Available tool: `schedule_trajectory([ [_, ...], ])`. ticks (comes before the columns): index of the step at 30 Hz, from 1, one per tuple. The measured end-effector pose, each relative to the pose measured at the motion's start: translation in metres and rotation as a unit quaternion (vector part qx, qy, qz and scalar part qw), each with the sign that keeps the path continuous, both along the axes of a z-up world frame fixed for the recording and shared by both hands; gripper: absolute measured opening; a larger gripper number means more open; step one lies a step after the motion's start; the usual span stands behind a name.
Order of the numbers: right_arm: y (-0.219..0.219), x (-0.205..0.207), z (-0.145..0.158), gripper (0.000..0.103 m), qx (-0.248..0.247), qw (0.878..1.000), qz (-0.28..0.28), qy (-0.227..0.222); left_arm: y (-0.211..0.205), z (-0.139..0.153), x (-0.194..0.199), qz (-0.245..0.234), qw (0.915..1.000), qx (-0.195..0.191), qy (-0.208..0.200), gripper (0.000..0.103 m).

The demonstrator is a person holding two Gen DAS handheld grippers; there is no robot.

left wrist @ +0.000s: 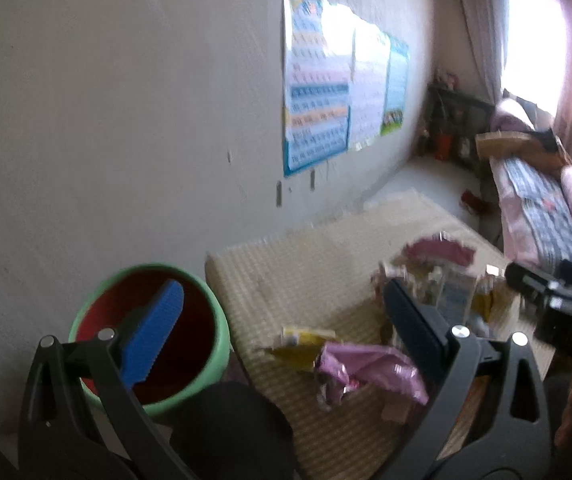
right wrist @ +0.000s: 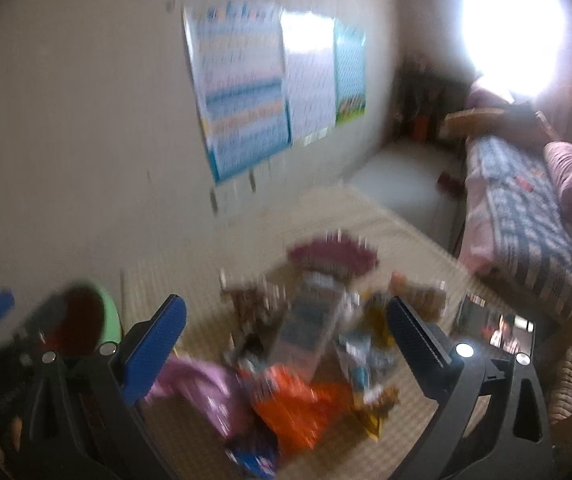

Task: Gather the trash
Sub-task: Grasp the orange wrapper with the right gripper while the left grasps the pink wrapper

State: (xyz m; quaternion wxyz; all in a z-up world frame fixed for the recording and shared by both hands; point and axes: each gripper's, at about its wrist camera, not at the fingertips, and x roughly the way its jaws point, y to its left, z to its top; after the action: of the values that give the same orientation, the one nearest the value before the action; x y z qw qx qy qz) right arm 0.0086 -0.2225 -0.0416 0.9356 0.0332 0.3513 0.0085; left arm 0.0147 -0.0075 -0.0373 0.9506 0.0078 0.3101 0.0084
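Note:
A green bin [left wrist: 221, 344] with a dark red inside stands by the wall at the mat's left edge; it also shows blurred in the right wrist view [right wrist: 107, 320]. Snack wrappers lie on the woven mat [left wrist: 306, 272]: a pink wrapper [left wrist: 370, 368], a yellow one [left wrist: 302, 344] and a pile [left wrist: 442, 276] farther right. My left gripper [left wrist: 281, 320] is open and empty, its left finger over the bin. My right gripper [right wrist: 286, 340] is open and empty above the blurred pile, with an orange wrapper [right wrist: 306, 404] and a pink one [right wrist: 205, 388] below it.
A white wall with posters [left wrist: 326, 92] runs along the left. A bed with a patterned blanket [left wrist: 542, 208] stands at the right, a bright window [left wrist: 534, 40] behind it. A shelf with small items [left wrist: 454, 128] is in the far corner. The right gripper's body [left wrist: 558, 300] shows at right.

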Motion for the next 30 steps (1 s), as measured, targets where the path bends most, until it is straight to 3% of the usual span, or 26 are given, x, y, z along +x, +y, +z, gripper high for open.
schedule_trajectory([
  [3,-0.007,-0.008,-0.031,0.096,-0.009,0.999,0.017,0.045,-0.004,-0.020,0.006,-0.022,0.9990,0.000,0.039,0.094],
  [7,-0.019,-0.015,-0.051,0.096,0.001,0.997,0.014,0.071,-0.010,-0.048,0.014,-0.052,0.9918,-0.041,0.110,0.084],
  [11,-0.026,-0.015,-0.053,0.096,0.029,0.996,0.013,0.084,-0.013,-0.065,0.019,-0.053,0.9874,-0.042,0.143,0.077],
  [16,-0.014,-0.006,-0.063,0.088,0.031,0.992,0.051,0.112,-0.011,-0.075,0.024,-0.049,0.9822,-0.059,0.172,0.074],
  [19,-0.010,0.008,-0.078,0.073,0.047,0.987,0.068,0.141,-0.015,-0.075,0.023,-0.051,0.9824,-0.055,0.171,0.074],
  [25,-0.007,0.028,-0.114,0.033,0.102,0.970,0.092,0.201,-0.018,-0.074,0.024,-0.059,0.9816,-0.053,0.173,0.074],
  [30,-0.007,0.020,-0.097,0.028,0.102,0.975,0.103,0.167,-0.013,-0.074,0.028,-0.055,0.9818,-0.054,0.174,0.074],
])
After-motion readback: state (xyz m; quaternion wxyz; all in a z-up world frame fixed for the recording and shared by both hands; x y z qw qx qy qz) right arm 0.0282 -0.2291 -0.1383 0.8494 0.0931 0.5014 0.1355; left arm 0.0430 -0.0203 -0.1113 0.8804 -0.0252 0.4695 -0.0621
